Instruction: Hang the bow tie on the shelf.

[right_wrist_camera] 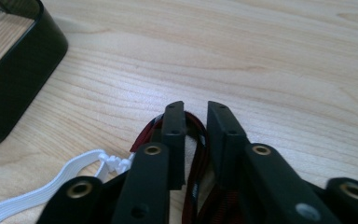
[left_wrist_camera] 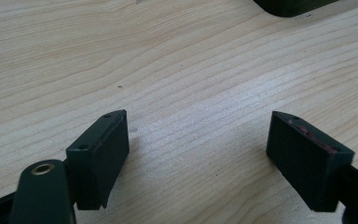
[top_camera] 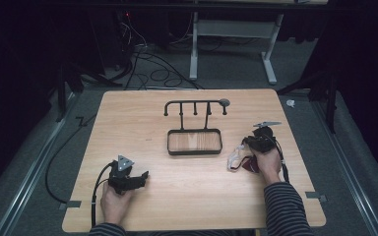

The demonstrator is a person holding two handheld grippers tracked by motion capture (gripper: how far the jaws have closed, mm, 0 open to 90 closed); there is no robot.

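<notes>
The right gripper [right_wrist_camera: 196, 109] is nipping a dark red elastic band [right_wrist_camera: 200, 158], its jaws drawn nearly together with the strap running up between them and its loop showing past the tips. The band lies on the bench [top_camera: 192, 196] at the right side, just right of the black tray [top_camera: 195, 142] with its hanger rack, and a white elastic band [right_wrist_camera: 51, 191] lies beside it, touching or tangled with it (I cannot tell which).

Both look light, limp and stretchy, so the red one will probably sag and swing once lifted and may drag the white one along. A flat pinch across the strap's width, away from the white band's gathered end, seems the safest hold.

The left gripper [left_wrist_camera: 198, 140] rests spread wide over bare wood, holding nothing.
</notes>
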